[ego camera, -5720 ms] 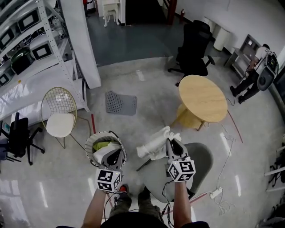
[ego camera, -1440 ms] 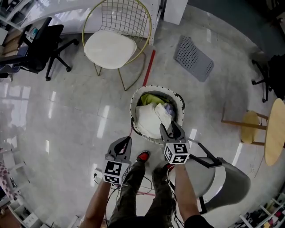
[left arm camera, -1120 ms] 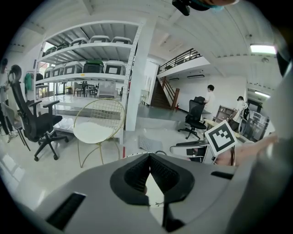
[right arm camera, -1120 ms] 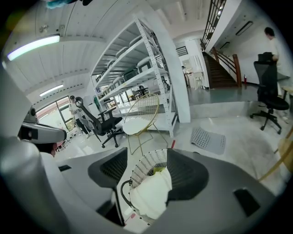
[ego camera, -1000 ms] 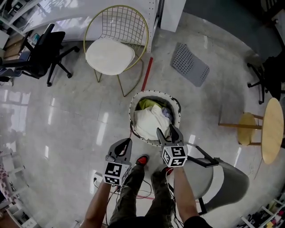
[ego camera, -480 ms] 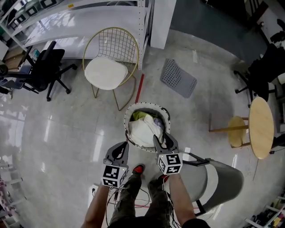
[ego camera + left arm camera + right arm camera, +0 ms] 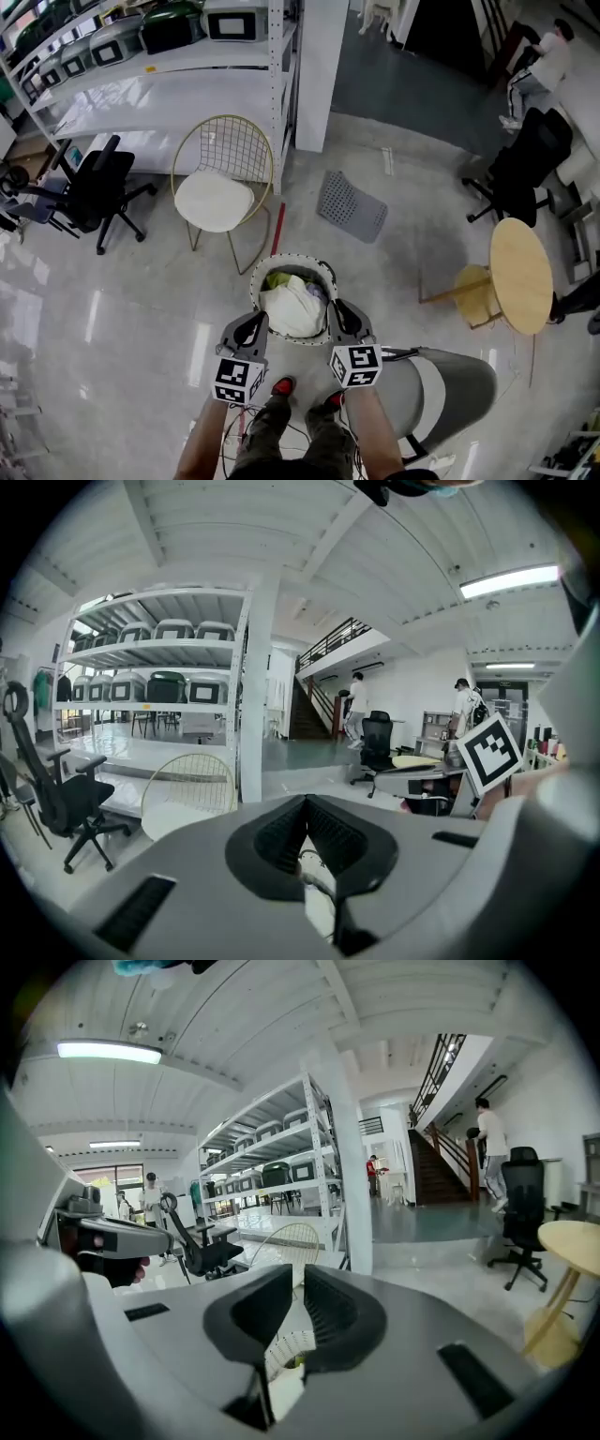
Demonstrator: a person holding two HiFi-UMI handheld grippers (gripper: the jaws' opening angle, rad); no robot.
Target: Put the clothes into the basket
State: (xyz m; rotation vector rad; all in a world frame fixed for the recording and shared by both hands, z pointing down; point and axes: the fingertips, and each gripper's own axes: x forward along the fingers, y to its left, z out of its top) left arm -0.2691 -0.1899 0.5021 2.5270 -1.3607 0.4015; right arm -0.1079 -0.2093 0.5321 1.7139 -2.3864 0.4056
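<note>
Clothes (image 7: 291,309) piled in basket (image 7: 255,281) on floor (image 7: 159,319): soft, light; pinch bunched fold on top. Left claw (image 7: 251,326) closed, empty; right claw (image 7: 343,313) just closing, slit left, empty.

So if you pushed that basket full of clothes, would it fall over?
Probably it would slide rather than tip: the basket looks round and wide, standing on the shiny floor. It is likely light, since only soft clothes fill it.
</note>
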